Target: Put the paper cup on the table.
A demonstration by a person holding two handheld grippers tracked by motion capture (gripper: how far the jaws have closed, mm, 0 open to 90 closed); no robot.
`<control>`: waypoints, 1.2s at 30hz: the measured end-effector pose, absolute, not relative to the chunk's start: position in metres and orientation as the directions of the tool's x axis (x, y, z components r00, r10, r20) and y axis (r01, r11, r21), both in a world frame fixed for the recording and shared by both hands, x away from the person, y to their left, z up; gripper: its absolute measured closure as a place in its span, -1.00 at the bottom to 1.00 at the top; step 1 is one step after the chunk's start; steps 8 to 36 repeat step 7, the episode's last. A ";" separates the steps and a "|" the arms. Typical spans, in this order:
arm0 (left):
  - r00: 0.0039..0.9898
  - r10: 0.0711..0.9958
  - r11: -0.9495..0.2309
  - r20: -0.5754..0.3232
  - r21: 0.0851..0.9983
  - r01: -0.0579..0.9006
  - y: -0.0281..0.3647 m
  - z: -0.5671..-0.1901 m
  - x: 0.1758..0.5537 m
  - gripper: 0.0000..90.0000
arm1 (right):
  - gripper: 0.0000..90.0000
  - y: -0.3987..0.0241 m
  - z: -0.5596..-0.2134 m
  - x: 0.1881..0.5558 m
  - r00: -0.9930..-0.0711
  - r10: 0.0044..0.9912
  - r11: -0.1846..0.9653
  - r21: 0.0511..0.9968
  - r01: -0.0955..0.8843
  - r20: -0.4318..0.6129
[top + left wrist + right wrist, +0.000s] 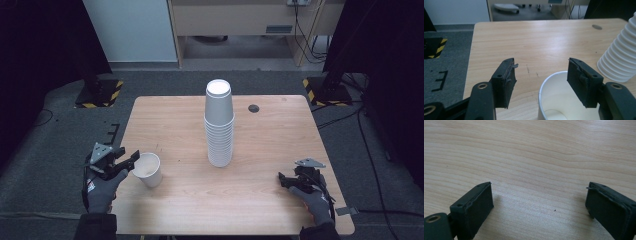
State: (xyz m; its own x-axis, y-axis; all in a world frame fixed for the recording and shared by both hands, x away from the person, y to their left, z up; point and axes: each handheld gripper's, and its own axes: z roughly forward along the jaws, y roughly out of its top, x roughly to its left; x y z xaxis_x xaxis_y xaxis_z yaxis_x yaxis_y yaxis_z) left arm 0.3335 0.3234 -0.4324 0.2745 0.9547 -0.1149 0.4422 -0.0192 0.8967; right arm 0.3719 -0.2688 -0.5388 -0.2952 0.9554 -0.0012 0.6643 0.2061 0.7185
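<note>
One loose paper cup (148, 169), white, upright, mouth open, stands near the surface's (175, 125) left edge, toward the front corner. Expect it to be very light and thin-walled: it will likely dent under a hard squeeze and tip or skid at a nudge. Your best hold is probably across the rim, one pad inside and one outside, with gentle pressure only.

Left tongs (129, 159): released, jaws well apart, no pad pressing on the cup. You hold them just beside its left wall.

One tall stack of cups (219, 125), nested mouth-down, stands at mid-surface, well apart from the loose cup. It looks heavier as a whole, yet top-heavy and easy to topple.

Right tongs (283, 180): released, jaws wide, nothing between them, low near the front right corner.

View notes, left to right. Your left gripper view gives the cup's inside (556, 105) and its rim lying close by the right-hand pad (581, 85), plus the ridged rims of the stack (619, 60) at the frame's edge. High view alone gives the stack's full height and both hands (102, 192) in relation. Right gripper view gives bare wood grain (529, 160) between the pads.
</note>
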 end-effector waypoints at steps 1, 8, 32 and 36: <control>0.274 0.954 -0.006 -0.122 0.905 0.425 0.324 -0.436 0.330 -0.12 | -0.83 -0.269 -0.539 0.372 -0.296 0.955 0.207 0.718 0.664 -0.002; 0.276 0.952 0.021 -0.133 0.927 0.374 0.325 -0.452 0.318 -0.12 | -0.84 -0.268 -0.539 0.372 -0.293 0.956 0.205 0.717 0.666 -0.001; 0.276 0.952 0.021 -0.133 0.927 0.374 0.325 -0.452 0.318 -0.12 | -0.84 -0.268 -0.539 0.372 -0.293 0.956 0.205 0.717 0.666 -0.001; 0.276 0.952 0.021 -0.133 0.927 0.374 0.325 -0.452 0.318 -0.12 | -0.84 -0.268 -0.539 0.372 -0.293 0.956 0.205 0.717 0.666 -0.001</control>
